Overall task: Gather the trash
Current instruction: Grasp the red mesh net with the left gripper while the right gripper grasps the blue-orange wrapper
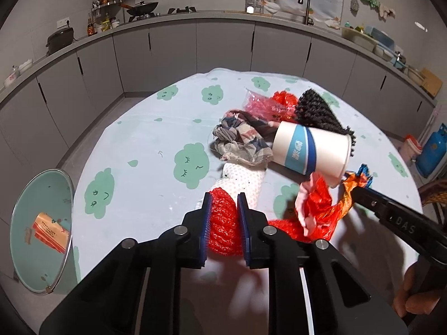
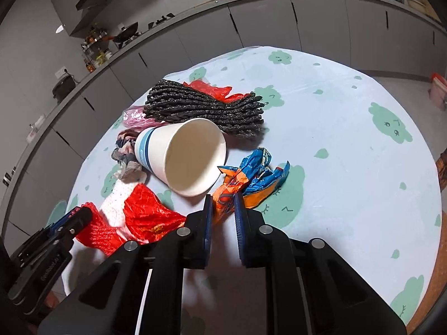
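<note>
On the cloud-print tablecloth [image 1: 145,150] lies a heap of trash. My left gripper [image 1: 224,198] is shut on a red foam net [image 1: 223,226] at the near edge, beside a white dotted sheet [image 1: 245,178]. My right gripper [image 2: 223,198] is shut on the orange end of a crumpled orange-and-blue wrapper [image 2: 254,173]. A white paper cup [image 2: 181,156] with blue bands lies on its side just beyond both grippers, mouth toward the right wrist camera. A red plastic bag [image 2: 148,212] lies between the grippers. Behind the cup are a black foam net [image 2: 204,106], a plaid cloth [image 1: 240,139] and pink film [image 1: 262,106].
A round teal container [image 1: 42,223] with a glass rim sits below the table's left edge, with an orange wrapper lying in it. Grey cabinets [image 1: 173,55] curve behind the table. A blue gas cylinder [image 1: 431,150] stands on the floor at the right. A hand [image 1: 410,296] holds the right gripper.
</note>
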The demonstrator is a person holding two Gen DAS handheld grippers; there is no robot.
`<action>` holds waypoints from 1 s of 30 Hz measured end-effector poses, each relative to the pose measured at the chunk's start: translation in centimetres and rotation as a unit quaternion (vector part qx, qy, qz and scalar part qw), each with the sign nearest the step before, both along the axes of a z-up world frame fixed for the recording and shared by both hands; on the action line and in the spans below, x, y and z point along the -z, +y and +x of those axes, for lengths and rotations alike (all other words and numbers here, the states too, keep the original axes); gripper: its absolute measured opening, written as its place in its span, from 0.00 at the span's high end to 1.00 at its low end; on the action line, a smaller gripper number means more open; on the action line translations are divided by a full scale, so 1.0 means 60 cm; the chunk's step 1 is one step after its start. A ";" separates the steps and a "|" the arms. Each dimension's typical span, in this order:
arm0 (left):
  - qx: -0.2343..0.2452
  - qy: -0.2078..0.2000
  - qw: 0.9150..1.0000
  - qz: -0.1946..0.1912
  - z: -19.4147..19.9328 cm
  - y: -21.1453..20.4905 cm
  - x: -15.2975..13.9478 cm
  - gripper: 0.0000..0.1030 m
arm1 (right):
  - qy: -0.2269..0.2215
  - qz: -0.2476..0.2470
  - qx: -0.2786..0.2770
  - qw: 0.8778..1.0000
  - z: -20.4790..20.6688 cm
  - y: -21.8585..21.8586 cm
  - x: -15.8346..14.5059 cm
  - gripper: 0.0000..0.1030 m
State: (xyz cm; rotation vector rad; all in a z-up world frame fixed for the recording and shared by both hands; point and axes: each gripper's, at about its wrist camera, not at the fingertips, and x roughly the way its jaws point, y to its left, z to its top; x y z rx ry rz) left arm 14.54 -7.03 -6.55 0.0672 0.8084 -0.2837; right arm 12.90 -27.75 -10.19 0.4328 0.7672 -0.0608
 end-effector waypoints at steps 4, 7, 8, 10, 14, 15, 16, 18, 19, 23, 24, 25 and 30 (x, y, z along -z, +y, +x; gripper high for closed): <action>0.000 -0.018 1.000 -0.014 -0.015 0.014 -0.028 0.83 | -0.023 0.010 0.009 1.000 -0.023 -0.011 -0.016 0.90; -0.004 -0.034 0.999 -0.022 -0.024 0.025 -0.048 0.83 | -0.044 -0.002 0.013 0.999 -0.043 -0.014 -0.036 0.92; -0.006 -0.037 0.999 -0.025 -0.026 0.029 -0.053 0.83 | -0.054 -0.013 0.014 0.998 -0.052 -0.013 -0.045 0.92; -0.008 -0.040 0.999 -0.028 -0.029 0.032 -0.060 0.83 | -0.063 -0.022 0.014 0.998 -0.060 -0.014 -0.054 0.93; -0.009 -0.045 0.998 -0.036 -0.037 0.039 -0.069 0.83 | -0.081 -0.030 0.011 0.996 -0.073 -0.009 -0.071 0.94; -0.010 -0.046 0.998 -0.037 -0.038 0.041 -0.071 0.83 | -0.086 -0.033 0.010 0.996 -0.075 -0.005 -0.076 0.94; -0.012 -0.049 0.998 -0.040 -0.041 0.043 -0.075 0.83 | -0.092 -0.035 0.007 0.995 -0.078 0.000 -0.082 0.94; -0.017 -0.052 0.998 -0.044 -0.043 0.051 -0.081 0.83 | -0.102 -0.039 0.003 0.994 -0.083 0.008 -0.094 0.94; -0.021 -0.055 0.997 -0.046 -0.044 0.057 -0.085 0.83 | -0.110 -0.042 -0.001 0.993 -0.085 0.014 -0.104 0.94; -0.035 -0.068 0.996 -0.046 -0.047 0.076 -0.097 0.83 | -0.129 -0.049 -0.016 0.990 -0.088 0.038 -0.127 0.94; -0.039 -0.070 0.996 -0.045 -0.047 0.081 -0.099 0.83 | -0.132 -0.046 -0.020 0.990 -0.087 0.044 -0.131 0.94; -0.046 -0.073 0.995 -0.041 -0.048 0.088 -0.102 0.83 | -0.134 -0.045 -0.025 0.990 -0.085 0.051 -0.133 0.94; -0.064 -0.075 0.994 -0.039 -0.049 0.117 -0.106 0.83 | -0.140 -0.043 -0.049 0.988 -0.077 0.090 -0.139 0.94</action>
